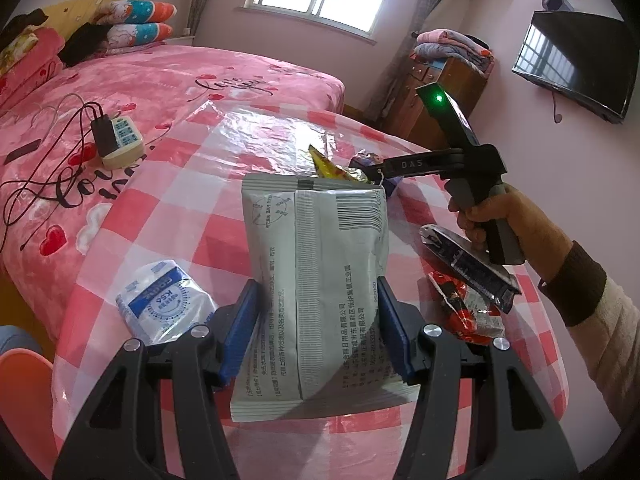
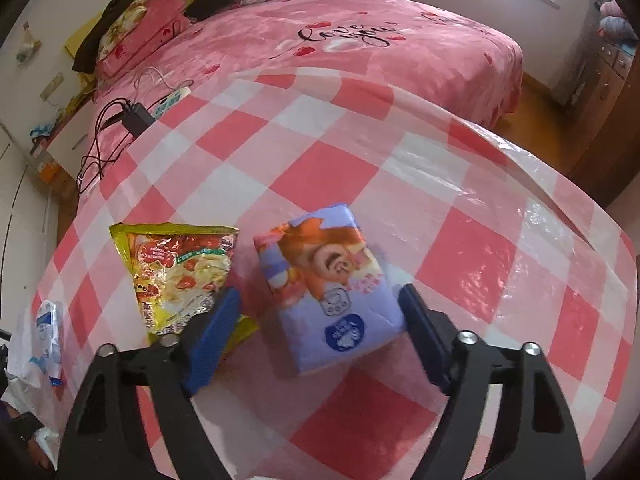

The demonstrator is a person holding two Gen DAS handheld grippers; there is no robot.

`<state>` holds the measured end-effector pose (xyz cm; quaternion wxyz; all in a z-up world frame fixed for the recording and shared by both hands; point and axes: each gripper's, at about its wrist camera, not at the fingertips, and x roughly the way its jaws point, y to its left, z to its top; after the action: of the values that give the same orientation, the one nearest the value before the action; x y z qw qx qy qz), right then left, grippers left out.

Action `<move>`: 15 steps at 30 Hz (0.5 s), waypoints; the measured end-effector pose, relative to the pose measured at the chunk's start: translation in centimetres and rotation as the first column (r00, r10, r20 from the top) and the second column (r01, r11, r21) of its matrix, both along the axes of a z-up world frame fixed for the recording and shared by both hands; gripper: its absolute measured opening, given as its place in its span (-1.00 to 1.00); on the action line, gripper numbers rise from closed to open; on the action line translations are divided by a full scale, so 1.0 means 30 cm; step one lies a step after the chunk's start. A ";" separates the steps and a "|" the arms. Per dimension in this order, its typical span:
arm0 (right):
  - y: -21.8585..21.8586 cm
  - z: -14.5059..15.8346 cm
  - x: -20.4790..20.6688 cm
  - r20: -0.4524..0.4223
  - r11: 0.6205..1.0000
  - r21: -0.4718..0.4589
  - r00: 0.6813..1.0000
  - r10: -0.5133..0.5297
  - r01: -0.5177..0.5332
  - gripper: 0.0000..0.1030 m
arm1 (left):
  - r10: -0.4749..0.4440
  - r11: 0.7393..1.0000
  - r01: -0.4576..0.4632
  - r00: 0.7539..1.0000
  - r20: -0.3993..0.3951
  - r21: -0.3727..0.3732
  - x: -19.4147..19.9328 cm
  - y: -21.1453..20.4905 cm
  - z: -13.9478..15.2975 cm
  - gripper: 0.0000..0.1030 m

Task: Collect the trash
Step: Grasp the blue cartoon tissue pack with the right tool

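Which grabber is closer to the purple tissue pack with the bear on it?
The right one. The right gripper has its jaws either side of the purple tissue pack, not pressing it. The left gripper is farther back, holding the grey pouch.

free: far checkered table [image 2: 360, 128] | blocked: yellow wrapper [image 2: 180, 268] — purple pack [image 2: 328, 280]

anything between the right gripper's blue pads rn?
Yes: the purple cartoon-print tissue pack lies on the checked tablecloth between the right gripper pads, seemingly not yet pinched. Right wrist view shows it.
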<state>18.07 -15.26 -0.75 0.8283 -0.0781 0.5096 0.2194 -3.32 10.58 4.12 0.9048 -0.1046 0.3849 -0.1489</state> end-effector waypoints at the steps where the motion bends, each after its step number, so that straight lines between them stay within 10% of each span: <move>1: 0.002 -0.001 -0.002 0.000 1.000 -0.011 1.000 0.004 -0.004 0.18 | 0.002 1.000 -0.002 1.000 0.001 -0.001 -0.002 0.002 0.001 0.14; 15: 0.019 0.064 -0.213 0.014 1.000 0.026 1.000 0.015 -0.016 0.09 | -0.006 1.000 0.006 1.000 0.001 -0.012 -0.072 -0.001 0.028 0.14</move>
<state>11.68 -14.70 1.18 0.8309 -0.0726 0.5005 0.2320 -5.48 10.57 4.97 0.9040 -0.1087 0.3838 -0.1541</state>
